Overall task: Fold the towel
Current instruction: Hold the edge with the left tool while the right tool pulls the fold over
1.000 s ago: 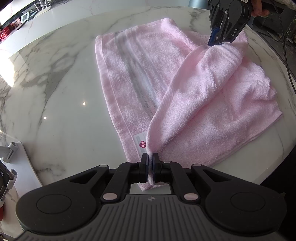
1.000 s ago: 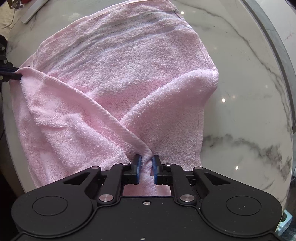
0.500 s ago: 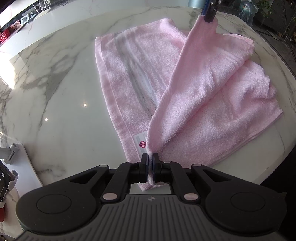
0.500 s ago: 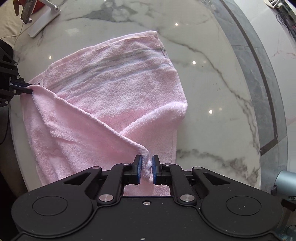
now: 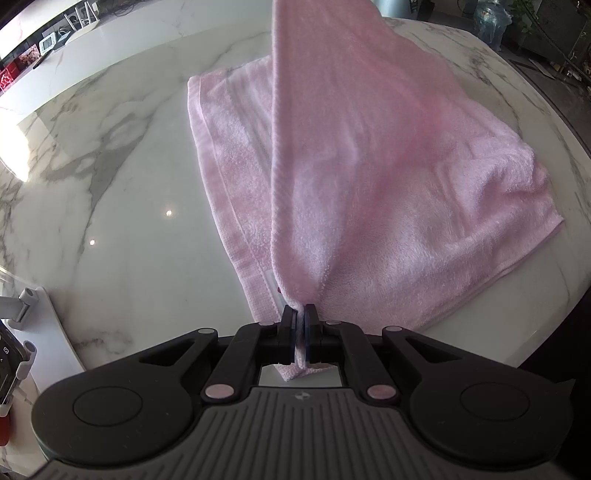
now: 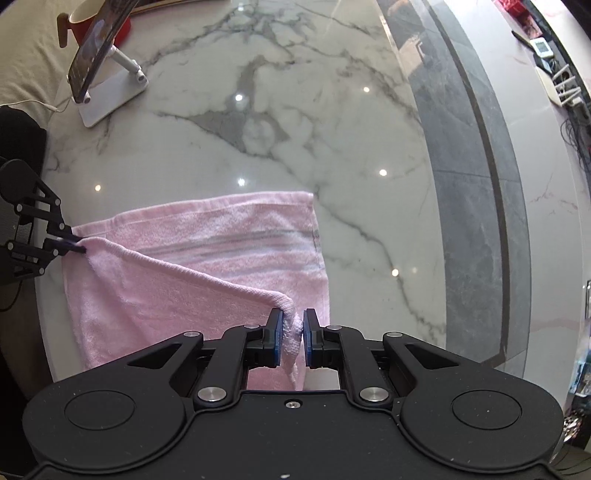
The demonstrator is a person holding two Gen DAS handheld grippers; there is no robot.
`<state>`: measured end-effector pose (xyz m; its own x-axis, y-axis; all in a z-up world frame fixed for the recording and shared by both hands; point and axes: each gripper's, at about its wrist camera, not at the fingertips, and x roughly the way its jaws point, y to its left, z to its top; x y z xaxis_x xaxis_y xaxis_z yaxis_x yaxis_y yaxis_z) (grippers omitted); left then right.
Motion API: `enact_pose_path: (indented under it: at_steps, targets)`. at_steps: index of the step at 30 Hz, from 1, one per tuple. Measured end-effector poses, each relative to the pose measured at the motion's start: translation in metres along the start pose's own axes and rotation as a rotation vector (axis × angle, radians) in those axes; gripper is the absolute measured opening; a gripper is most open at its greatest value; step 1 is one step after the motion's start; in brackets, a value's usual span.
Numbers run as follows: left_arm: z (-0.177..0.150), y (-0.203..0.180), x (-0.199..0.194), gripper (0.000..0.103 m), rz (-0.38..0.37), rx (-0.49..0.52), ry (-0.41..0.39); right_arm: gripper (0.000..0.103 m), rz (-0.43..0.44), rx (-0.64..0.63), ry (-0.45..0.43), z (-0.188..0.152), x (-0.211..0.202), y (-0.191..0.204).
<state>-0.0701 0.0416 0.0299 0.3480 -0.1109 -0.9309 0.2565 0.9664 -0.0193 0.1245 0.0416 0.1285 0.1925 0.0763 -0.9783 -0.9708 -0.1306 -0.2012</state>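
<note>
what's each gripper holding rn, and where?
Both hold the pink towel: left gripper pinches one corner, right gripper the other corner of the same hemmed edge.

A phone point(image 6: 98, 55) leans in its stand point(image 6: 110, 99) beside a red mug point(image 6: 86, 18).

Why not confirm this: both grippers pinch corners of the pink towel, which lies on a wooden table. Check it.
Wrong on the table: it is white marble, not wood, as the right wrist view shows. The rest holds: the left gripper and right gripper each pinch a corner of the pink towel.
</note>
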Motion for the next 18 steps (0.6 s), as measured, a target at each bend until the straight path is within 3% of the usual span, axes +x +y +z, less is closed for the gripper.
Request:
enact_pose_path:
  at_steps: [9, 13, 18]
  targets:
    - [-0.002, -0.001, -0.002, 0.004, -0.007, 0.000, -0.006, 0.009, -0.043, -0.015, -0.004, 0.076, 0.049, -0.005]
    - [-0.002, 0.000, -0.003, 0.004, -0.015, -0.005, -0.009, 0.009, -0.058, 0.011, 0.082, 0.088, 0.095, -0.008]
    - [-0.002, 0.000, -0.003, 0.004, -0.020, -0.007, -0.010, 0.009, -0.035, 0.063, 0.104, 0.088, 0.129, -0.015]
